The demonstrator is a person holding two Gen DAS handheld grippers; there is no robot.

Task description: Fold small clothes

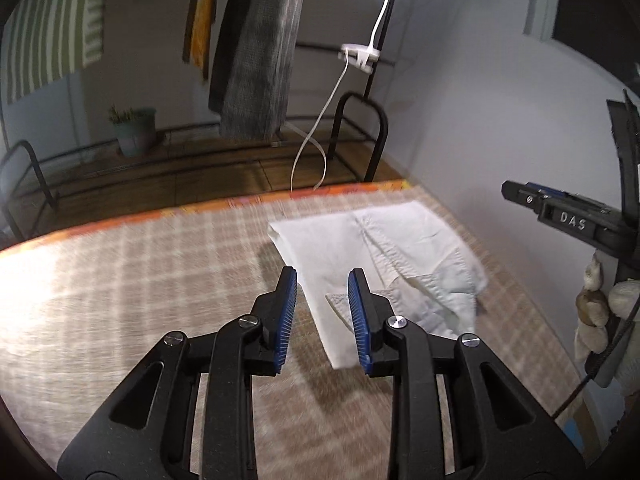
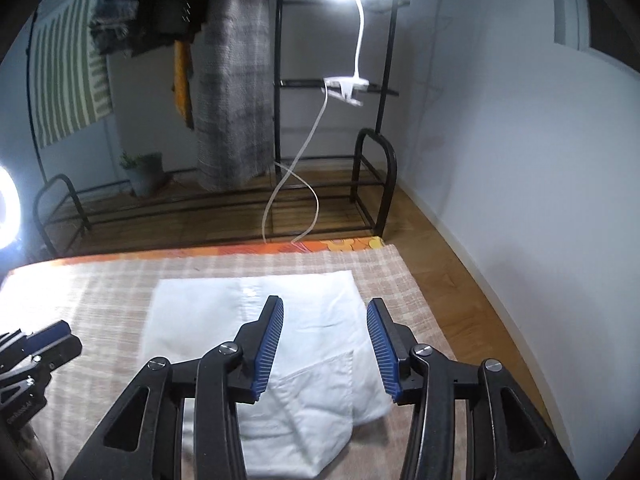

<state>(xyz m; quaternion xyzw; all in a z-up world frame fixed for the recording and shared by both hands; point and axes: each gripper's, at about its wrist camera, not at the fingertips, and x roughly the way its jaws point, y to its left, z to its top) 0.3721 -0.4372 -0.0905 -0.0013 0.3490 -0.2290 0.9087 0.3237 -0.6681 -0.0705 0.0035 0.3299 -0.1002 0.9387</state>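
Above the near edge of the white garment [image 2: 256, 320], both tools, left [image 1: 322, 316] and right [image 2: 326, 344], hang with jaws apart and empty, likely freed after a fold, while the garment lies flat on the checked cloth [image 2: 100, 292].

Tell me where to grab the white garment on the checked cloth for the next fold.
Probably the near corner of the white garment, where the folded layers end in a loose edge overhanging nothing. Bring the open right gripper down from above and the near side, pinching all layers together.
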